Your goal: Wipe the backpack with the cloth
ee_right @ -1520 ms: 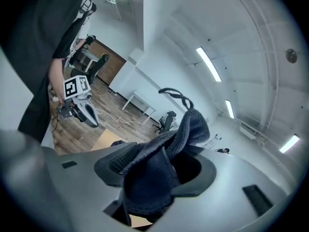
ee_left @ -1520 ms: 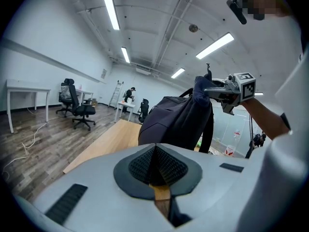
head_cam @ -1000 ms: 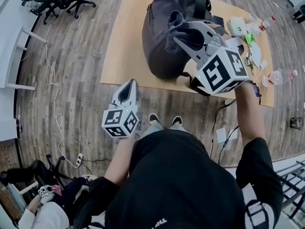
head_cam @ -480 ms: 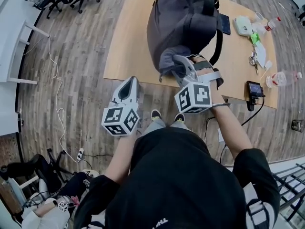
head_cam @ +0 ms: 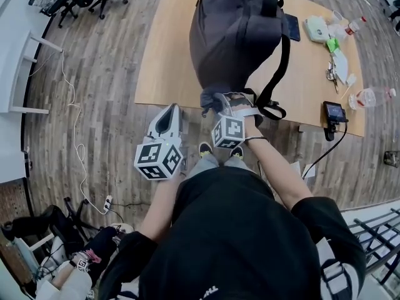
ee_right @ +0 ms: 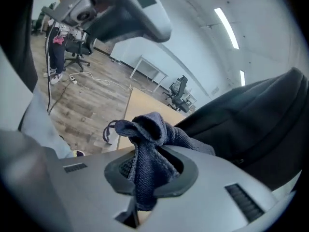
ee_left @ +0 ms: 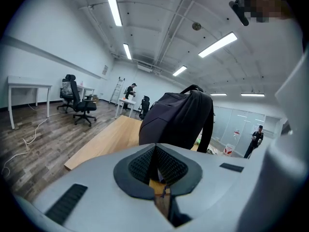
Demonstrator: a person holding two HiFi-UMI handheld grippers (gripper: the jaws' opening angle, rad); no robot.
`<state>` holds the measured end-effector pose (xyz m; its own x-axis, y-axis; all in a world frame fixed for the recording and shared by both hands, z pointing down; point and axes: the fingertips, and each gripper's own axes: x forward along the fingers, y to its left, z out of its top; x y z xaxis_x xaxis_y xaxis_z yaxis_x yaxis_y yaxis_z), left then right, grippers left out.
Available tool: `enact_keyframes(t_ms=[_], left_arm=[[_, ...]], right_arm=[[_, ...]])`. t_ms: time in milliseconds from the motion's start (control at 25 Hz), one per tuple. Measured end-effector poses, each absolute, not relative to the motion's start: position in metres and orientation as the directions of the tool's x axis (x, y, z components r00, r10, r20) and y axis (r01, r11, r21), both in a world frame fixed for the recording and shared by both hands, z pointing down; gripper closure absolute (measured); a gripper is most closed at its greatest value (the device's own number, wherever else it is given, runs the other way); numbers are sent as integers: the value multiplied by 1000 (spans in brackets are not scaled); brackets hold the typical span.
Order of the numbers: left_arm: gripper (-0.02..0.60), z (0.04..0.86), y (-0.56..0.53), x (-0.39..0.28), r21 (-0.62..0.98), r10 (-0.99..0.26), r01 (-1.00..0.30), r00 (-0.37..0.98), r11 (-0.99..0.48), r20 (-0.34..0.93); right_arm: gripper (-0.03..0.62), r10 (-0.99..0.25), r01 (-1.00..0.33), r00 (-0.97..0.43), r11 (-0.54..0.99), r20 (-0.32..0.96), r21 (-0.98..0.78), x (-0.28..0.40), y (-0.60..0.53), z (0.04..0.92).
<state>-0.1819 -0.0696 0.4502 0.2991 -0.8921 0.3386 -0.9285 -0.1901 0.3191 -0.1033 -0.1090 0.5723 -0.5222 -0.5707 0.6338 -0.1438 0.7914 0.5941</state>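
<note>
Wiping looks barely begun: your right gripper [head_cam: 232,104] has its jaws clamped on the cloth [head_cam: 211,99], which is pressed against the foot of the backpack [head_cam: 240,30] at the near edge of the table [head_cam: 159,74]. Most of the bag likely remains. Your left gripper [head_cam: 170,114] hangs off that edge, jaws together, empty. The right gripper view shows the cloth bunched between its jaws. Only the head view shows the bag's full height.
</note>
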Motion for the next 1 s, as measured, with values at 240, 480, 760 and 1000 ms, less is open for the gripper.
enact_keyframes(t_ms=[240,480,760,1000], left_arm=[[566,449,-70,-183,316,-893,-929,299,-193,336],[566,446,-66,-189,308,-899,-933,288,-186,330],[566,446,-66,-183,308,-893,-929,307,-205,330],[566,438,-74,-168,306,-890,-920,338,-244,306]], right_arm=[[549,-398,-38,-471,901,787,433,-98,-75,645],[549,-390,-57,-404,913,827,403,-49,-77,672],[549,-617,-160,-471,762,630,627,-24,-117,576],[549,-795,-173,-529,443,297,879,-16,-154,412]])
